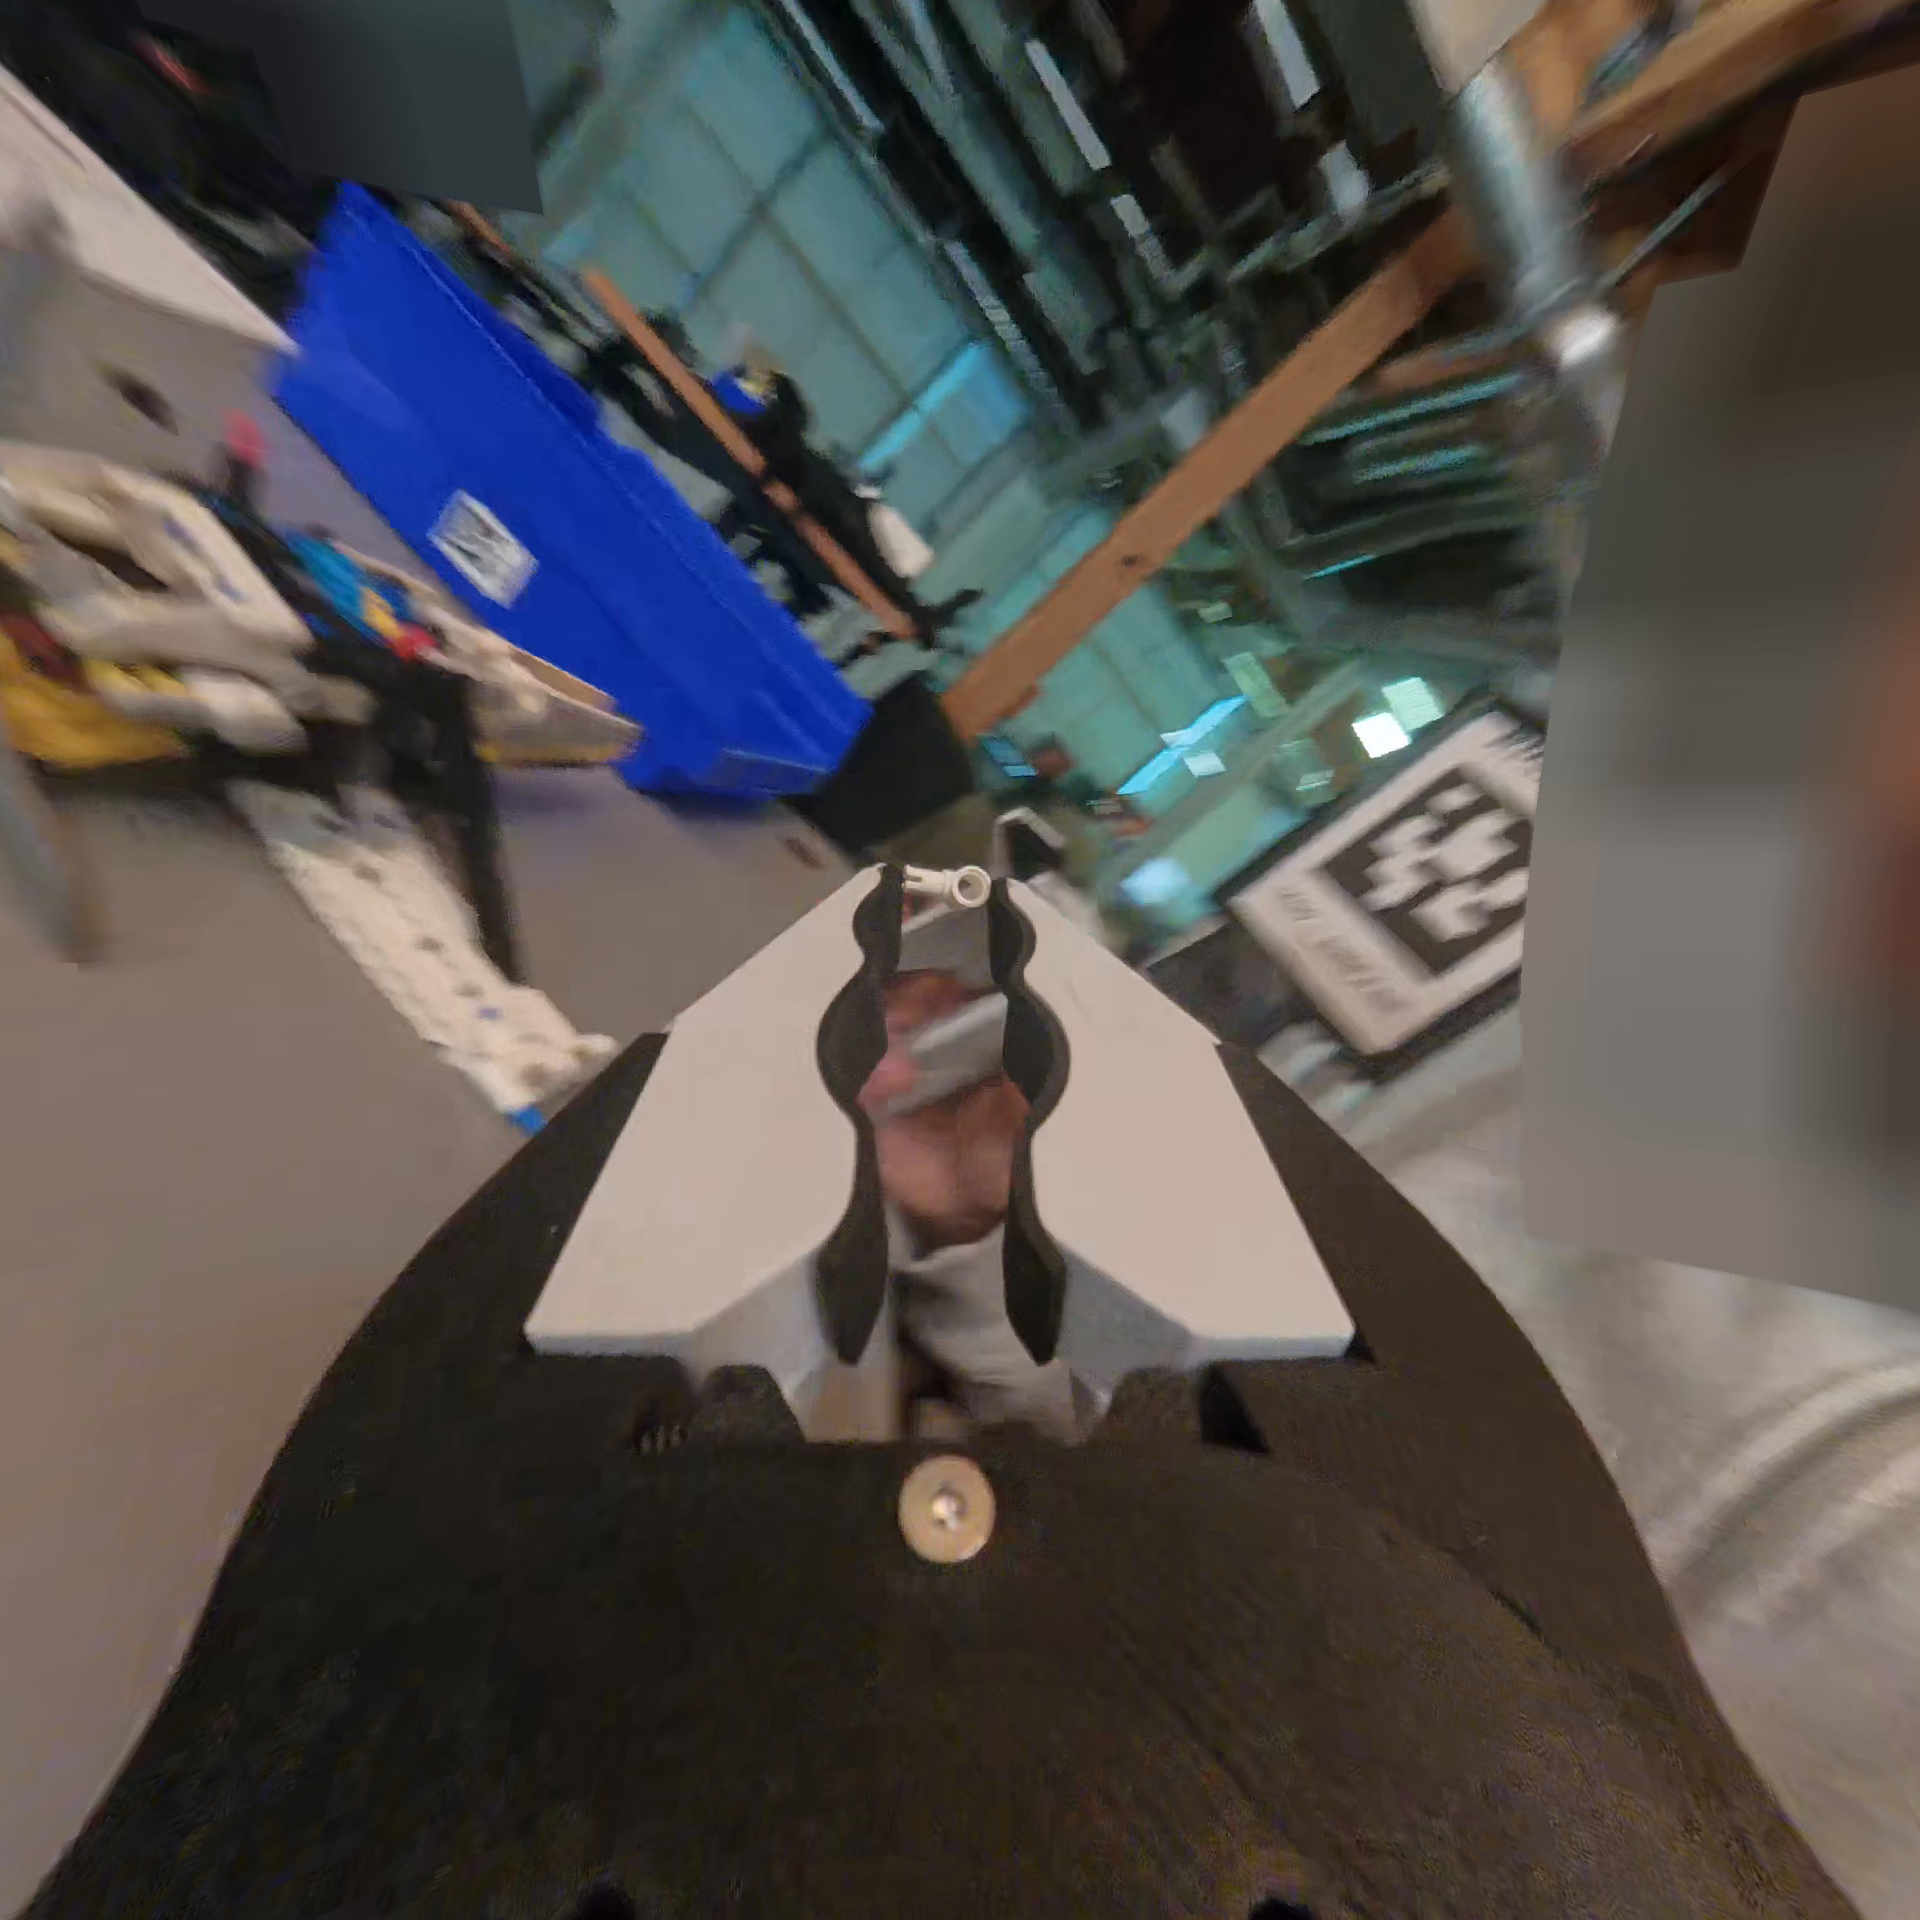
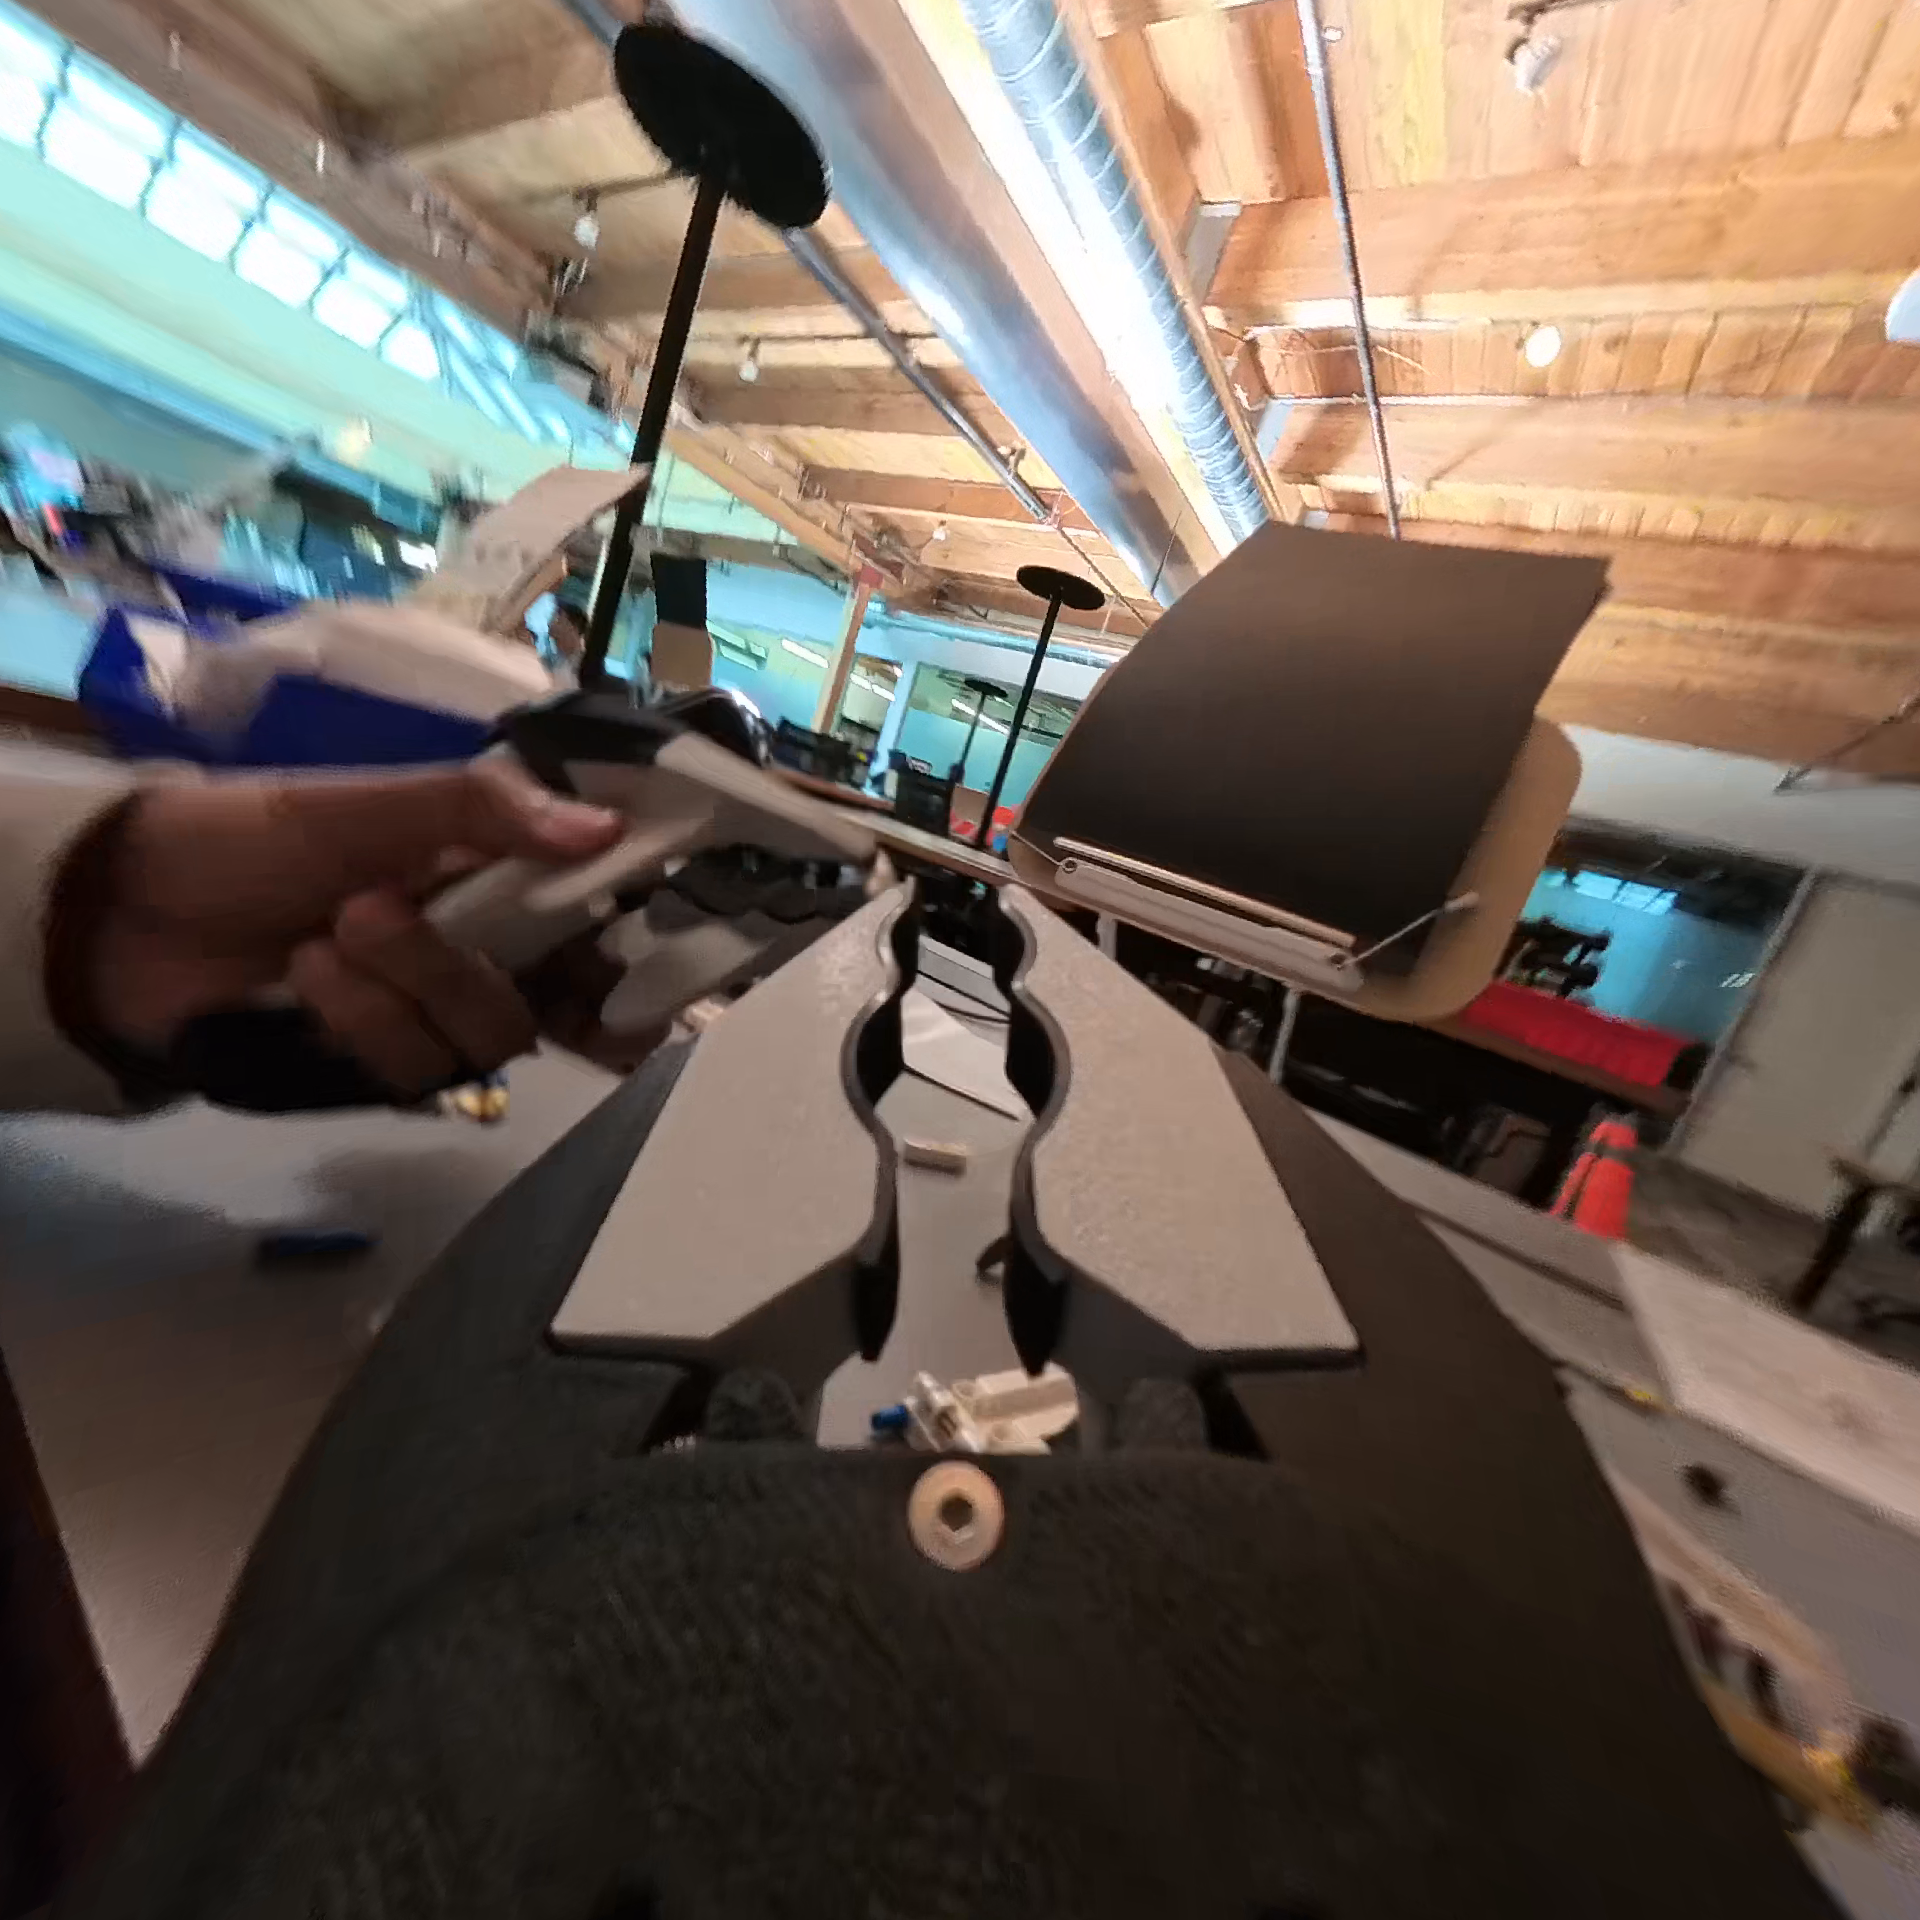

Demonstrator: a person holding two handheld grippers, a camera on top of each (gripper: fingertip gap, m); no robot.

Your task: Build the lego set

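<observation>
In the left wrist view my left gripper (image 1: 943, 891) is shut on a small white lego pin piece (image 1: 948, 886), pinched crosswise at the very fingertips and held in the air. A white and black lego build (image 1: 405, 883) lies on the grey table to the left, blurred. In the right wrist view my right gripper (image 2: 954, 902) is raised and tilted upward, its jaws a narrow gap apart with nothing between them. The left gripper (image 2: 665, 790), held by a hand (image 2: 312, 894), shows at its left, its tip close to my right fingertips. The right gripper's tag plate (image 1: 1392, 894) shows at right.
A blue bin (image 1: 561, 520) stands behind the build. Loose lego bits lie on the table: a white one (image 2: 933, 1153), a white cluster (image 2: 987, 1403) and a blue one (image 2: 312, 1242). A black board on a stand (image 2: 1309, 748) is at right, and white boxes (image 2: 1766, 1382) are further right. Only a small space, under 4 cm, lies between the two pairs of fingers.
</observation>
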